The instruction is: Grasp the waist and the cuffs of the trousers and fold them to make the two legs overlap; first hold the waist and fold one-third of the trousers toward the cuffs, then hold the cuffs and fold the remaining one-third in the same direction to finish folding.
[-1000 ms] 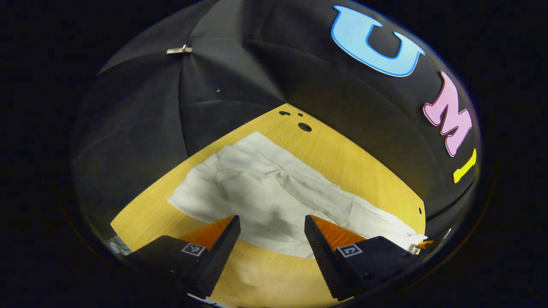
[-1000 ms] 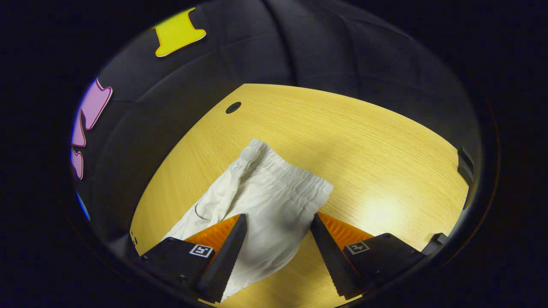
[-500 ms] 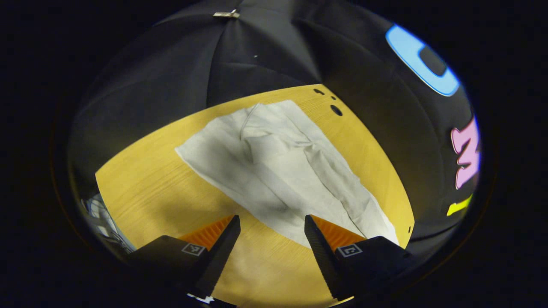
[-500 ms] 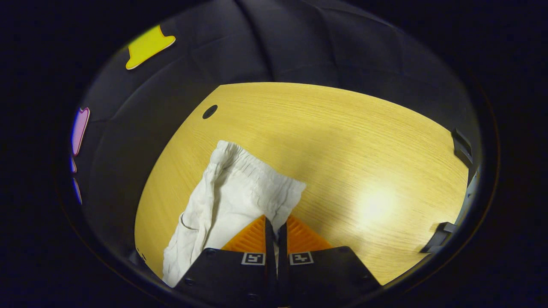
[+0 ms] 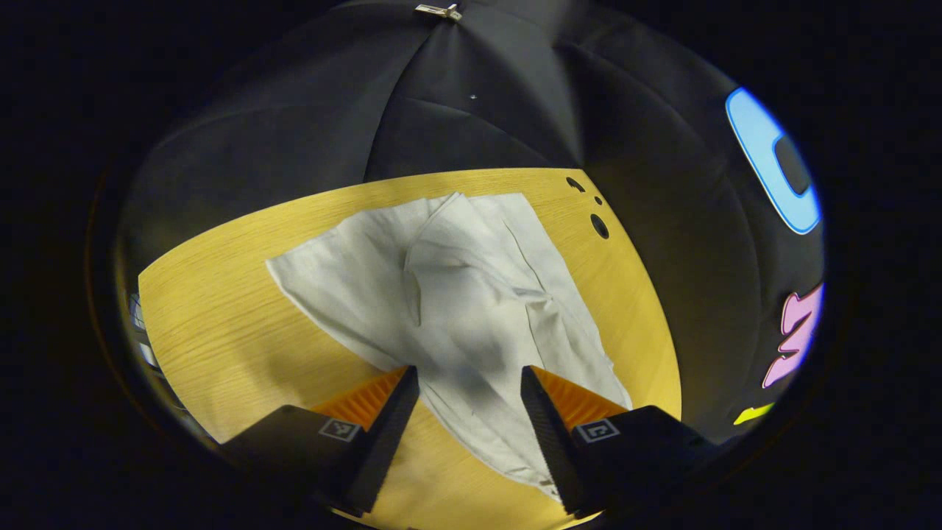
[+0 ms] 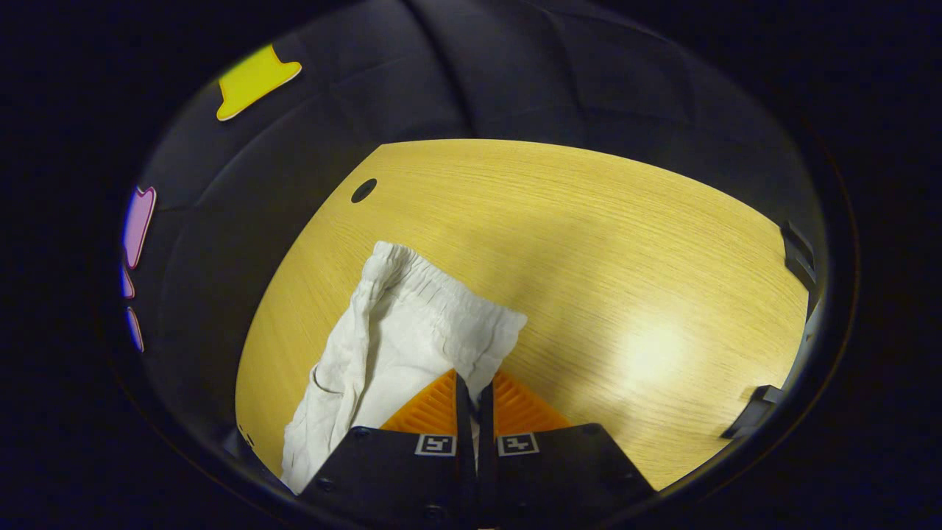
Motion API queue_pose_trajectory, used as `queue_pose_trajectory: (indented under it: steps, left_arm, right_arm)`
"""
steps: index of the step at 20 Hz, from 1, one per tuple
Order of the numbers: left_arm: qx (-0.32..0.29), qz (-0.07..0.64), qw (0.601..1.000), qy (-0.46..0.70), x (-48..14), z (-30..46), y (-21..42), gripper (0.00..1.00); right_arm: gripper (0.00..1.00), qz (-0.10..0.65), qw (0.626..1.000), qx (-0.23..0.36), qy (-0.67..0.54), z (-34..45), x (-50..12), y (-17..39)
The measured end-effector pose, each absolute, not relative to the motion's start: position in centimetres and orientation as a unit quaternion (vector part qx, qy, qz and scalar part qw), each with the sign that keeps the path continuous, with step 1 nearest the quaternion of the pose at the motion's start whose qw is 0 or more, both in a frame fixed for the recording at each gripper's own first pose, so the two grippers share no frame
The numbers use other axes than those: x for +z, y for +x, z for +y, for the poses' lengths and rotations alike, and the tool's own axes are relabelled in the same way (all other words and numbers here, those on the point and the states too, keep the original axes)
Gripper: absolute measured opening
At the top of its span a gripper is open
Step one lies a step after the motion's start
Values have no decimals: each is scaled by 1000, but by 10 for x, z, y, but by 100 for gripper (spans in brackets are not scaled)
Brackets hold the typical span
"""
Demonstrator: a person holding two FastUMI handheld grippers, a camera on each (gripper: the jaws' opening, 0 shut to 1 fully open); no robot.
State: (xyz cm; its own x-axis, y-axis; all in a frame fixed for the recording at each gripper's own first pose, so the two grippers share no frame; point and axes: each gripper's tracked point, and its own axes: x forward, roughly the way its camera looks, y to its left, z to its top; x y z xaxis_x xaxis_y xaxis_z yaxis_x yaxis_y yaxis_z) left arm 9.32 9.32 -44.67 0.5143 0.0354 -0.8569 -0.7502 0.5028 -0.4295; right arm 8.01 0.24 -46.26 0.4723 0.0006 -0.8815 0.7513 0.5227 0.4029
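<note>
Your left gripper hangs above the white trousers, jaws spread wide with the cloth between them, untouched. Your right gripper is clamped tight on the trousers' waist edge at 6 o'clock. The trousers lie rumpled on the wooden table, running toward 12 o'clock in the left gripper view.

Trousers flat on the table, waist end near one edge.
</note>
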Motion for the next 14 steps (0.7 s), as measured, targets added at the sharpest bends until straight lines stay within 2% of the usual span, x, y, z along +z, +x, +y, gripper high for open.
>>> queue_pose_trajectory:
  steps: [1,2,5,7,14]
  left_arm:
    - [263,420,757,-425,-450,94,97,75]
    - [269,423,757,-420,-456,96,101,68]
    - [284,417,747,-433,-464,100,97,10]
    - [282,404,739,-459,-460,98,94,6]
    - [254,418,751,-444,-458,95,91,6]
  right_arm:
    - [5,447,749,-250,419,2,-462,80]
    - [5,445,749,-251,421,2,-462,80]
    - [5,439,750,-251,426,2,-462,81]
    - [5,438,752,-249,425,2,-462,80]
    - [5,387,763,-257,449,-13,-432,74]
